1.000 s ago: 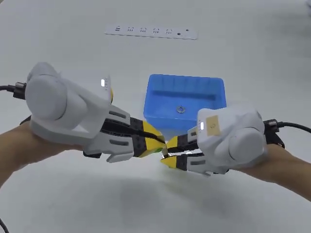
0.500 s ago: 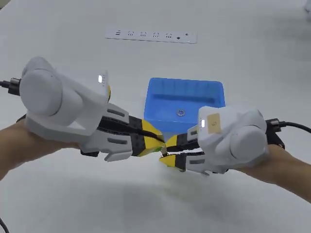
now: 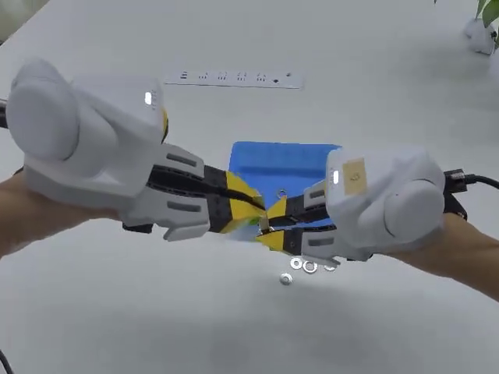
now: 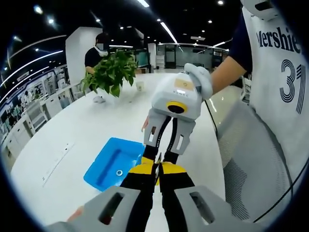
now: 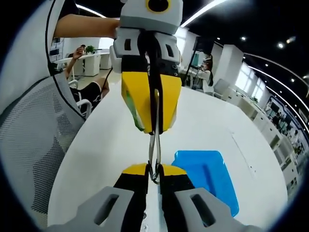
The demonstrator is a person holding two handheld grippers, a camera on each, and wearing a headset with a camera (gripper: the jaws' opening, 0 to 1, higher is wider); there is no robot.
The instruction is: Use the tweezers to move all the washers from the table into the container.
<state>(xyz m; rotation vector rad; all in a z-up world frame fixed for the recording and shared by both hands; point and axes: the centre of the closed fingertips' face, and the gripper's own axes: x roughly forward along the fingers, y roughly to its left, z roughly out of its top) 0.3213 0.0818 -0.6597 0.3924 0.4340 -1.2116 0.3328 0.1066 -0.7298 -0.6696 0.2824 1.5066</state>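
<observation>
Head view: my left gripper [image 3: 248,221] and right gripper [image 3: 274,235] meet nose to nose, both clamped on the tweezers [image 3: 264,227], above the near rim of the blue container [image 3: 257,160]. 4 washers [image 3: 297,265] lie on the table [image 3: 156,312] near it, and 1 is already inside.

Left gripper view: the tweezers' long axis runs straight from jaw to jaw.

Right gripper view: they are a thin steel strip, and I cannot tell which end is the tips. I judge them light, springy and slippery, best held mid-body.
</observation>
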